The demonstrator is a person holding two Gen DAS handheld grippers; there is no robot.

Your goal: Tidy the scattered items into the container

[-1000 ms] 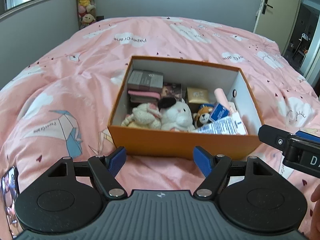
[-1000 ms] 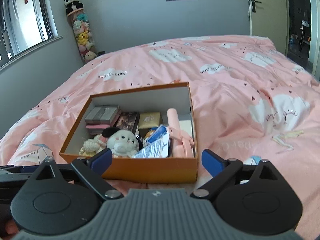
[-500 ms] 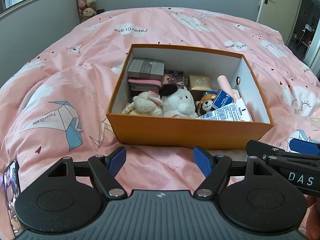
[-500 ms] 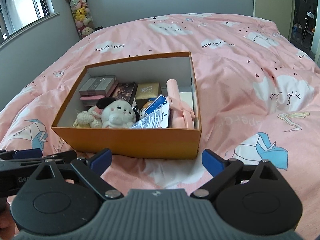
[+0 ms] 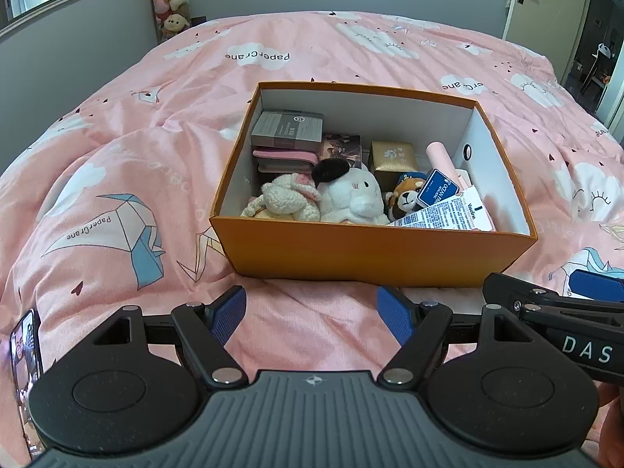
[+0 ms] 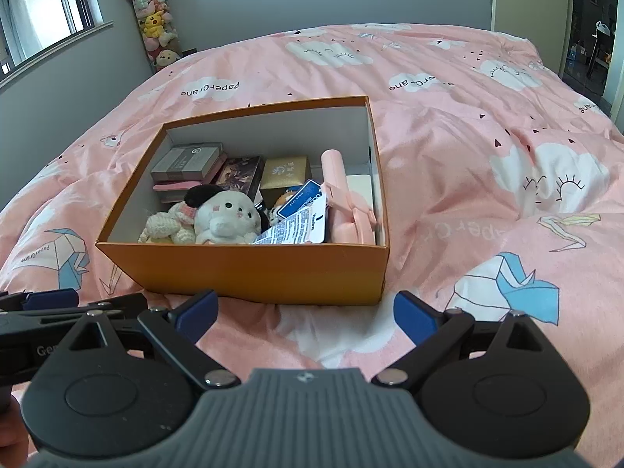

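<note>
Just ahead of both hand-held grippers, on the pink bedspread, sits the orange box; its near wall lies a little beyond the blue fingertips in each wrist view. Left hand-held gripper: jaws spread wide, nothing between them, bedspread visible in the gap; right hand-held gripper: likewise spread wide and holding nothing. The right unit shows at the right edge of the left wrist view, the left unit at the left edge of the right wrist view, so the two are side by side before the box.

Box contents, seen from the left hand-held gripper: far left corner, a grey packet stacked on pink ones; nearer left, a cream knitted toy touching a white plush with a black ear; middle far, a gold carton; to the right, a small fox plush beside a blue card, a printed Vaseline packet leaning at the near wall, and a pink tube along the right side.

To the lower left of the left hand-held gripper, a phone lies on the bedspread; far beyond, a column of plush toys stands in the room's corner.
</note>
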